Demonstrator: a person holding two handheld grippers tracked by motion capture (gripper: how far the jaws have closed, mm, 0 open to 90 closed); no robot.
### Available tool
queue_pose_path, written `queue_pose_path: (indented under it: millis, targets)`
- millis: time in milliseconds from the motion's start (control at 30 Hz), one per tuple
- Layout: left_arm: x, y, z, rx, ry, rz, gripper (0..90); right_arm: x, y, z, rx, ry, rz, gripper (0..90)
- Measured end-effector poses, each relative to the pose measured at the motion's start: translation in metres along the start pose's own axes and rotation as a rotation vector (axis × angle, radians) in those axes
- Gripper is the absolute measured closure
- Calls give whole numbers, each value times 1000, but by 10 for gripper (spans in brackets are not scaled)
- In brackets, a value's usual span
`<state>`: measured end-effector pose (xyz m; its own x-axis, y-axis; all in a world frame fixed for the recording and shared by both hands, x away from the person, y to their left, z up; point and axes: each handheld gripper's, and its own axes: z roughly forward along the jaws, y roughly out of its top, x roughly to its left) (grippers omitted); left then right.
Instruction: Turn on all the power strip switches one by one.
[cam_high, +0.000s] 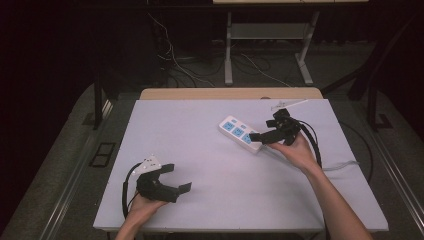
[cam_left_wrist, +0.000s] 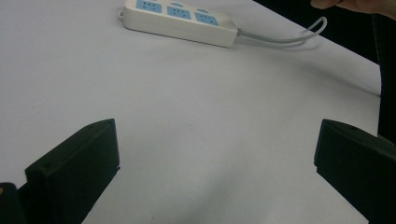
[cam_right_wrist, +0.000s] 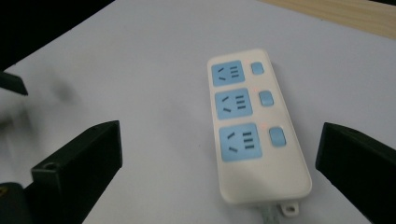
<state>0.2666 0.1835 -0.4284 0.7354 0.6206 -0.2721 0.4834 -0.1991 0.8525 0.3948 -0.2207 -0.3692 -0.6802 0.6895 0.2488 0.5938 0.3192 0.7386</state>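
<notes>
A white power strip (cam_high: 240, 134) with three blue sockets and three blue switches lies flat on the table, right of centre. My right gripper (cam_high: 267, 126) hovers at the strip's near right end, jaws wide open. In the right gripper view the power strip (cam_right_wrist: 252, 126) lies between and beyond the jaws of the right gripper (cam_right_wrist: 219, 140), and neither jaw touches it. My left gripper (cam_high: 178, 177) rests near the front left of the table, open and holding nothing. From the left gripper (cam_left_wrist: 215, 149) the power strip (cam_left_wrist: 180, 18) shows far off.
The table (cam_high: 200, 130) has a white cover, with a wooden edge (cam_high: 230, 93) along its back. The strip's grey cable (cam_left_wrist: 289, 39) runs off toward the table's right edge. A metal desk frame (cam_high: 228, 55) and loose cables stand on the floor behind.
</notes>
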Motion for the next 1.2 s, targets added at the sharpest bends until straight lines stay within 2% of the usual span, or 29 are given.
queue_pose_path:
  millis: [200,400,433,533,967,1200]
  targets:
    - [1,0,-1,-3,2,-4,0,5,-17,-24,-33,6,3,4]
    - [1,0,-2,-6,5,-8,0,11,-42,-40,-49,41,28,4]
    - [1,0,-2,-4,6,-8,0,15,-52,-45,-62,60,33,4]
    - [1,0,-1,3,1,-1,0,17,-61,-49,-77,87,48,4]
    - [2,-1,-3,0,-3,-6,0,25,-120,-78,-122,48,78,4]
    - [2,0,-2,3,-1,-3,0,29,-145,-85,-133,20,89,4]
